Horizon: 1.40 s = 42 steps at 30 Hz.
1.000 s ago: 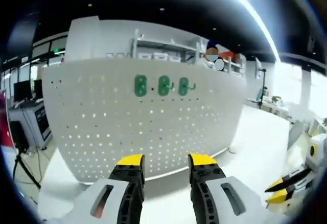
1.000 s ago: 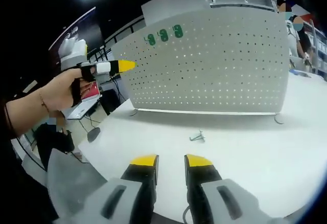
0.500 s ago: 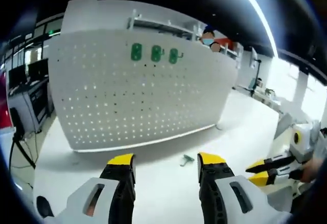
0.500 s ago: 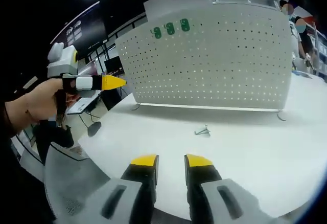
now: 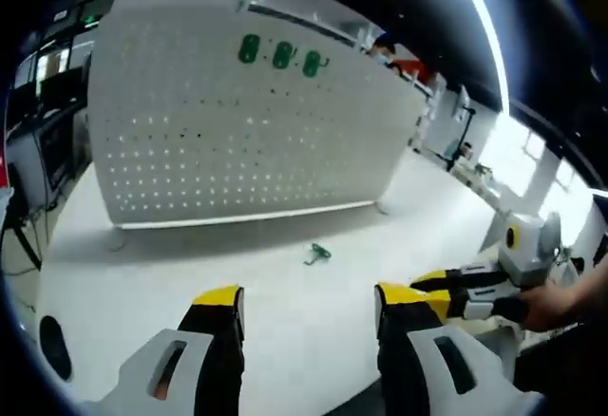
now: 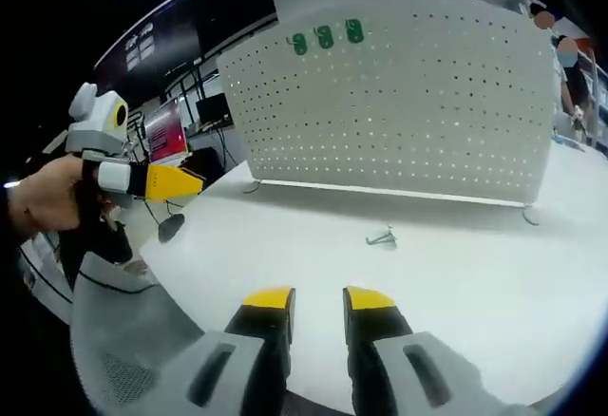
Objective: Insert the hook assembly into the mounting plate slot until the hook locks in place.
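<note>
Hook assembly: the small hook (image 5: 318, 254) is lying loose on the white table (image 5: 285, 312), ahead of your left gripper (image 5: 302, 300) and slightly beyond its right jaw; from your right gripper (image 6: 318, 299) it is lying ahead (image 6: 382, 237) and a little right of centre, well apart from both tools.
Mounting plate: the white perforated panel (image 5: 237, 122) is standing upright beyond the hook, with three green hook bases (image 5: 280, 54) already sitting along its top rows.
Left gripper: you are holding its jaws wide apart with nothing between them.
Right gripper: its jaws are standing only a narrow gap apart, also gripping nothing.
What is changing: over the last second you are pulling both tools back and down from the panel; the left view, which was right up against the holes, is now taking in the table and the hook, and its jaws are opening wider.
Meaning for the task: you are probably lining up a pick; insertion is not yet begun.
Hard to make out: the hook is tiny and blurred, so you cannot tell which way its tab is facing. Individual slots in the panel are reading only as dots.
</note>
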Available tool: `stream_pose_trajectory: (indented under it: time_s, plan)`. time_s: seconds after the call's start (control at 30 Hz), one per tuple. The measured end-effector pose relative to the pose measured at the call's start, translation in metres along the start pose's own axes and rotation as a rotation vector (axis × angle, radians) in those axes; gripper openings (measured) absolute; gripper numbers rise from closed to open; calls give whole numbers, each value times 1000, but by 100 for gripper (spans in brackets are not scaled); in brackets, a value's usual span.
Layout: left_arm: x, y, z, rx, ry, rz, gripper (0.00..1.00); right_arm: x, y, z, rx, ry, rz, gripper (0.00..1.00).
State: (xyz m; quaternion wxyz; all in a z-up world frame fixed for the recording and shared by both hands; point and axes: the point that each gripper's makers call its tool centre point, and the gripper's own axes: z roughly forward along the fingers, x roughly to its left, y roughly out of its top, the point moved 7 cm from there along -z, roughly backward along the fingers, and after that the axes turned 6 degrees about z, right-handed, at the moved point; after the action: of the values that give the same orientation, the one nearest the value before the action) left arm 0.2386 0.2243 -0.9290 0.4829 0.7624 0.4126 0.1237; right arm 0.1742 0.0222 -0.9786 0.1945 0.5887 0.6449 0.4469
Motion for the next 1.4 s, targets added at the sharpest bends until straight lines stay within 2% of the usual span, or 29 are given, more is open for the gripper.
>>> stream_pose_trajectory:
  time_s: [0.13, 0.3, 0.4, 0.5, 0.53, 0.87, 1.0, 1.2, 1.27, 1.4]
  plan:
    - [5, -16, 2, 46, 8, 8, 57, -5, 3, 10, 16, 5, -23, 17]
    - [8, -25, 3, 60, 14, -21, 57, -17, 6, 27, 47, 7, -53, 17]
    - [10, -32, 5, 101, 19, 3, 55, -26, 9, 39, 66, 7, -75, 17]
    - [10, -33, 8, 103, 16, -17, 56, -36, 13, 51, 73, 8, -90, 18]
    - [10, -33, 8, 104, 14, -25, 56, -40, 18, 56, 38, 18, -71, 18]
    - [14, -39, 15, 120, -1, -49, 59, -75, 31, 116, 148, -26, -212, 18]
    - [14, -37, 16, 120, 6, -44, 58, -85, 31, 139, 189, -26, -217, 19]
    - [13, -34, 19, 120, -9, -56, 60, -97, 31, 162, 259, -37, -276, 18]
    - [14, -33, 19, 118, -9, -50, 60, -99, 33, 167, 278, -32, -256, 18]
    - [24, -37, 22, 124, 9, -62, 60, -98, 31, 174, 327, -34, -308, 17]
